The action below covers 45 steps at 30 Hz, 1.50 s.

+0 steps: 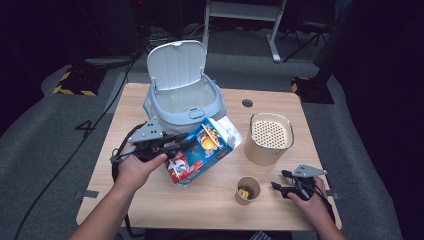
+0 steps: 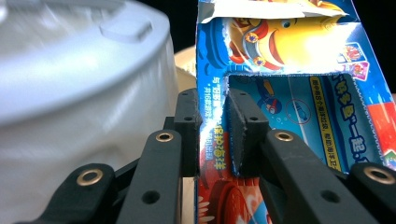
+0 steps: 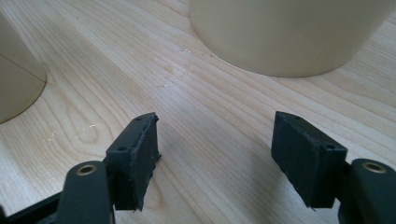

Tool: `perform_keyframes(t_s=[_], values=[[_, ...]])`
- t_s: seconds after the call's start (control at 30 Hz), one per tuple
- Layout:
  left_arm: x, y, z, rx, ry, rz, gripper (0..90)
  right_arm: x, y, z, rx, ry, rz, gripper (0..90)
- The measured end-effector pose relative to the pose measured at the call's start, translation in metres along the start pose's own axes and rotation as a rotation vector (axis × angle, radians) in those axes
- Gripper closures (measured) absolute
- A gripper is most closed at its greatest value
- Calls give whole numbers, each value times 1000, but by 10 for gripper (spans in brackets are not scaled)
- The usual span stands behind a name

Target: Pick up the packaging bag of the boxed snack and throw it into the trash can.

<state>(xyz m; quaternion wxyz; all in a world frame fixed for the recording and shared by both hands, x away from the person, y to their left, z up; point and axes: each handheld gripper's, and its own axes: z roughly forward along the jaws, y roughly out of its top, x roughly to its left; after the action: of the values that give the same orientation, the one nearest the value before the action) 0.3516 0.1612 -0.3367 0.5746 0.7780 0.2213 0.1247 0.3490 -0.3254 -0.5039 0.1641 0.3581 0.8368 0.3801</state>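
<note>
Around pale wooden table (image 1: 210, 200) (wood-grained), grey carpet (image 1: 45, 145), dark room.

black jaws, brass rivets, bare forearms (image 1: 102, 217)

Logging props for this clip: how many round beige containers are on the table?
2. The large perforated-top canister stands right of the blue carton; the small paper cup sits nearer the person, left of the right claw. The carton may hide others.
</note>
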Motion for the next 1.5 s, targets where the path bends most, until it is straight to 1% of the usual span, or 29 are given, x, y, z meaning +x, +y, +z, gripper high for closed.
perform_keyframes(t_s=[0.03, 0.07, 0.17, 0.2, 0.23, 0.3, 0.33, 0.37, 0.43, 0.47, 0.5, 0.53, 0.63, 0.73, 0.8, 0.9, 1.1, 1.2, 1.27, 1.3, 1.37, 1.43, 1.47, 1.5], values=[[0, 0, 0, 0, 0, 0, 753, 0, 0, 0, 0, 0, 0, 320], [1, 6, -2, -18, -8, 0, 752, 0, 0, 0, 0, 0, 0, 320], [4, 14, -5, -41, -3, 1, 753, 0, 0, 0, 0, -1, 0, 320], [4, 14, -5, -41, -3, 1, 753, 0, 0, 0, 0, -1, 1, 320], [5, 22, -8, -54, 1, 4, 753, 0, 0, 0, 0, -1, 1, 320], [6, 24, -9, -61, 4, 4, 753, 0, 0, 0, 0, 0, 0, 320], [7, 32, -11, -78, 14, 11, 754, 0, 0, 0, 1, -1, -1, 320], [8, 36, -13, -85, 18, 16, 754, 0, 0, 0, 1, -1, -1, 320], [8, 39, -13, -91, 19, 14, 754, 0, 0, 0, 1, -1, -1, 320], [10, 47, -15, -103, 28, 23, 754, 0, 0, 0, 1, -1, -1, 320], [10, 47, -15, -103, 28, 23, 754, 0, 0, 0, 1, -1, -1, 320], [11, 54, -15, -117, 38, 23, 753, 0, 0, 0, 1, -1, -1, 320], [12, 64, -17, -126, 51, 39, 754, 0, 0, 0, 1, -1, -1, 319], [14, 72, -17, -134, 63, 44, 754, 0, 0, 0, 1, -1, -1, 320], [16, 76, -17, -136, 72, 40, 753, 0, 0, 0, 1, -1, -1, 320], [21, 83, -16, -139, 96, 35, 754, 0, 0, 0, 1, -1, -1, 320], [33, 96, -16, -145, 128, 27, 754, 0, 0, 0, 1, -1, -2, 320], [39, 102, -16, -156, 148, 23, 754, 0, 0, 0, 1, -1, -1, 319], [42, 106, -15, -162, 164, 25, 754, 0, 0, 0, 1, -2, -1, 320], [42, 106, -15, -162, 164, 25, 754, 0, 0, 0, 1, -1, -1, 319], [48, 110, -12, -170, 191, 32, 755, 0, 0, 0, 1, -1, -1, 319], [51, 111, -11, -178, 198, 31, 755, 0, 0, 0, 1, -1, -1, 319], [55, 113, -9, -185, 206, 31, 755, 0, 0, 0, 1, -2, -2, 319], [58, 113, -7, -188, 212, 33, 755, 0, 0, 0, 1, -2, -2, 319]])
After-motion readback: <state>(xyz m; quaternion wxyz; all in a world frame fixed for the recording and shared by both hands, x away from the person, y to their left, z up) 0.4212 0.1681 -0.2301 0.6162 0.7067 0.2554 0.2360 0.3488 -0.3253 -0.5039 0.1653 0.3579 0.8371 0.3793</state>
